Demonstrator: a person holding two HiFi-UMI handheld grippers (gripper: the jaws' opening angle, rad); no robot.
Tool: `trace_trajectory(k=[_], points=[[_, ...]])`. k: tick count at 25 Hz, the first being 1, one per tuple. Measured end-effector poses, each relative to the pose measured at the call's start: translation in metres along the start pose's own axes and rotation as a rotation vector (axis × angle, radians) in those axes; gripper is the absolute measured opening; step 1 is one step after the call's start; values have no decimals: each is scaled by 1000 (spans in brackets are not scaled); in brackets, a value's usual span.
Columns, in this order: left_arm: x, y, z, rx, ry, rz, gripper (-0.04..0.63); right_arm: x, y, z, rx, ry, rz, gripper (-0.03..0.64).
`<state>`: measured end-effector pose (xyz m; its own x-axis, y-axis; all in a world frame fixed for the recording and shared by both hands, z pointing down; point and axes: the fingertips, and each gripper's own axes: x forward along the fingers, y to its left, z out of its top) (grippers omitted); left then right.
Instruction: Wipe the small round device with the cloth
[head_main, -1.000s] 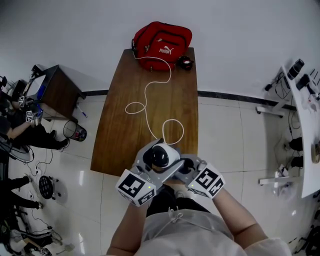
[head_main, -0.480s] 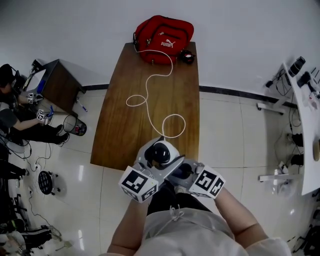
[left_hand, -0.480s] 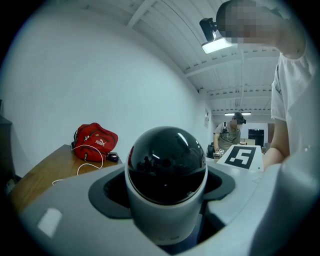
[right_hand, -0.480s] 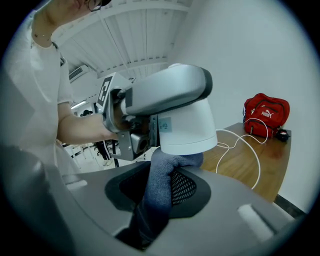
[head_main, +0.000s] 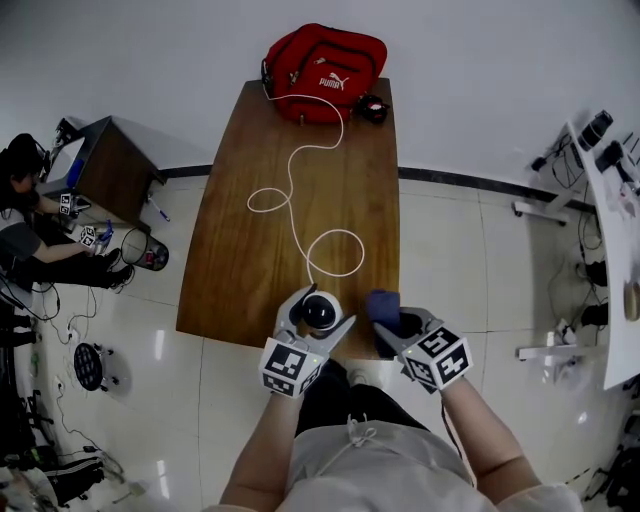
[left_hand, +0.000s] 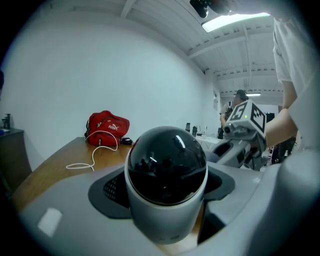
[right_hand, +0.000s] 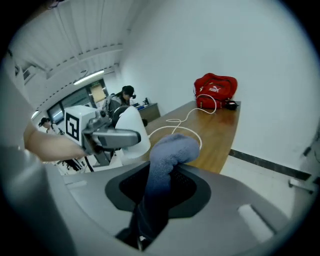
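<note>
The small round device (head_main: 319, 311) has a white body and a black dome (left_hand: 166, 167). It sits between the jaws of my left gripper (head_main: 312, 312), which is shut on it over the near edge of the wooden table (head_main: 250, 250). A white cable (head_main: 300, 215) runs from the device up the table. My right gripper (head_main: 392, 318) is shut on a blue cloth (head_main: 381, 303), which sticks up between its jaws (right_hand: 167, 160). The cloth stands a short way right of the device, apart from it. In the right gripper view the device (right_hand: 131, 131) and left gripper (right_hand: 107, 137) show to the left.
A red bag (head_main: 323, 58) and a small dark object (head_main: 373, 106) lie at the table's far end by the wall. A dark side table (head_main: 112, 175) and seated people are at the left. White desks (head_main: 610, 230) stand at the right.
Both grippers have sunk from above the person's lap toward the table's near edge. The right gripper swung apart from the left, and its cloth now shows to the device's right.
</note>
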<state>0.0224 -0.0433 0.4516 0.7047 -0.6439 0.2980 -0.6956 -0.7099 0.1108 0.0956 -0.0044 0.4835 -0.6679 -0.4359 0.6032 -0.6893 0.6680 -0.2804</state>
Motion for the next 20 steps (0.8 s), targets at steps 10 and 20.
trace_trajectory(k=[10,20], points=[[51,17,-69,25,33,-14,385,25,-41,1,52,-26,-7,107],[68,15,-97,33,92,-70,395,52,-54,-5,85,-60,3,107]])
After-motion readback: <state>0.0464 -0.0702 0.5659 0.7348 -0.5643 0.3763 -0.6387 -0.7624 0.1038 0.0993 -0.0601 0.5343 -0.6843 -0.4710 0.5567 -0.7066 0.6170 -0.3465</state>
